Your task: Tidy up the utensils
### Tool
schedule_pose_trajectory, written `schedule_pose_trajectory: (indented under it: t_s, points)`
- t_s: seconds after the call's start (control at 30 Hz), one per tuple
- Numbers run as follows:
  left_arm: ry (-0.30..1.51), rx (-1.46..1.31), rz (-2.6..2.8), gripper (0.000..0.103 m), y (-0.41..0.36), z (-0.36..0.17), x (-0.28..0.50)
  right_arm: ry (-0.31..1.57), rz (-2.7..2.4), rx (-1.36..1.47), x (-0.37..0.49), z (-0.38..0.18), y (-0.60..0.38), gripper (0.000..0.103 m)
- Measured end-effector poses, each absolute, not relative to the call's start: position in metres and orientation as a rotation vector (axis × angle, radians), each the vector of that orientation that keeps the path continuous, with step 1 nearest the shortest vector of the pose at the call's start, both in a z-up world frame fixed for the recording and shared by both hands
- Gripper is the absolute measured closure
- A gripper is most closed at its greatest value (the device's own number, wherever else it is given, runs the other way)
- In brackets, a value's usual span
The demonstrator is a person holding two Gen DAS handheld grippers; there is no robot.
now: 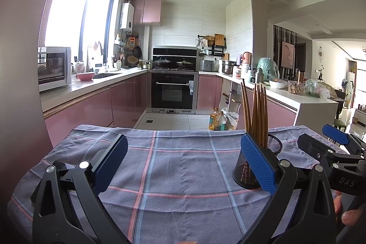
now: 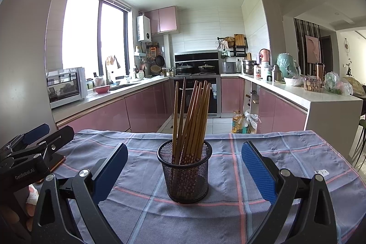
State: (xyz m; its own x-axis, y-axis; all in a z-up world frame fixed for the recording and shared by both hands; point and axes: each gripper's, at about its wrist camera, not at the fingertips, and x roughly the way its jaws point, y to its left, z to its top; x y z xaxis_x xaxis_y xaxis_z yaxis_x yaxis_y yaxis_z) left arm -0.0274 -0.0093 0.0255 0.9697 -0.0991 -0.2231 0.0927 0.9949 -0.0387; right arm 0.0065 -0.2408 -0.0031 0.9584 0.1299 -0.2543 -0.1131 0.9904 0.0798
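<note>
A black mesh cup (image 2: 185, 177) stands upright on the plaid cloth (image 2: 286, 152), holding several brown chopsticks (image 2: 191, 116) that lean and fan out above its rim. My right gripper (image 2: 184, 159) is open, with the cup standing just beyond its blue pads (image 2: 258, 173) and centred between them, touching neither. My left gripper (image 1: 184, 164) is also open over bare cloth (image 1: 183, 180). In the left wrist view the cup (image 1: 275, 144) sits to the right, partly hidden by my right-hand finger, with the chopsticks (image 1: 258, 113) rising above it. Each view shows the other gripper at its side edge: the right gripper (image 1: 331, 145) and the left gripper (image 2: 34, 141).
A phone-like flat object (image 2: 57, 160) lies on the cloth under the left gripper. A small white tag (image 2: 321, 173) rests near the right edge. The table's far edge (image 2: 160, 133) drops to the kitchen floor, where oil bottles (image 2: 239, 122) stand. A hand (image 1: 345, 212) holds the right gripper's handle.
</note>
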Motion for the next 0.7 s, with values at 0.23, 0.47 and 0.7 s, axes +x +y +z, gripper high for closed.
schedule_pose_trajectory:
  t_s: [0.23,0.47,0.7]
  points:
    - [0.225,-0.027,-0.095,0.006,-0.0099,0.0258,-0.0277,0.261,0.122,0.069,0.0058,-0.0036,-0.2407,0.007]
    - [0.226,-0.027,-0.095,0.006,-0.0099,0.0257,-0.0274,0.265,0.121,0.07,0.0059,-0.0043,-0.2397,0.007]
    - [0.225,-0.028,-0.095,0.006,-0.0098,0.0256,-0.0275,0.261,0.118,0.07,0.0054,-0.0051,-0.2393,0.007]
